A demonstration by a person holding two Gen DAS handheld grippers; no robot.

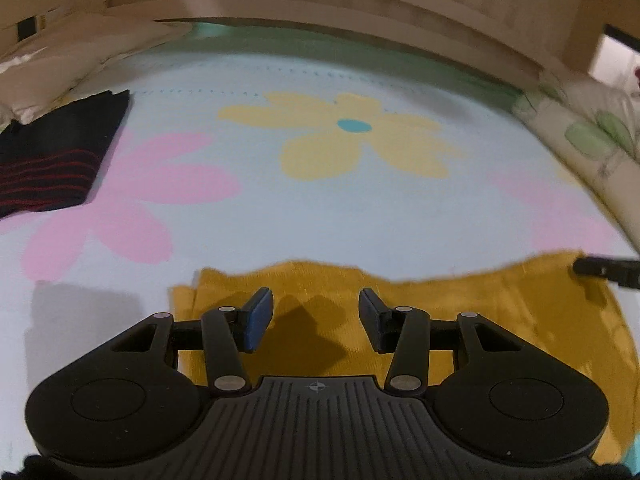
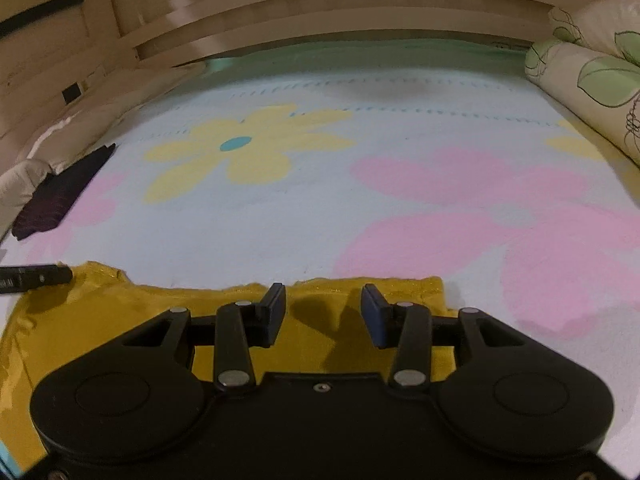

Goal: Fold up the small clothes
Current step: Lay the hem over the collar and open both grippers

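a bed is carrying everything here, and its pale blue sheet (image 1: 360,224) with big pink and yellow flowers is lying smooth; nothing like a box or basket is showing in either view. over at the far left edge, a dark folded garment (image 1: 56,156) with thin red stripes is sitting flat on the sheet, just beside a cream pillow (image 1: 60,76), and well apart from the rest. nearer to me, a mustard yellow cloth (image 1: 460,312) is lying spread flat across the near part of the bed, its far edge running ragged and slightly wavy, with a narrow fold showing along its left side. the left hand-held gripper (image 1: 316,316) is hanging over the left part of that cloth with its jaws standing apart and nothing between them, its shadow falling on the fabric. the right hand-held gripper (image 2: 323,314) is hovering over the cloth's right end, near the corner, its jaws likewise parted and empty. at the far right, a leaf-printed pillow (image 2: 588,92) is resting against the wooden headboard (image 2: 360,4).
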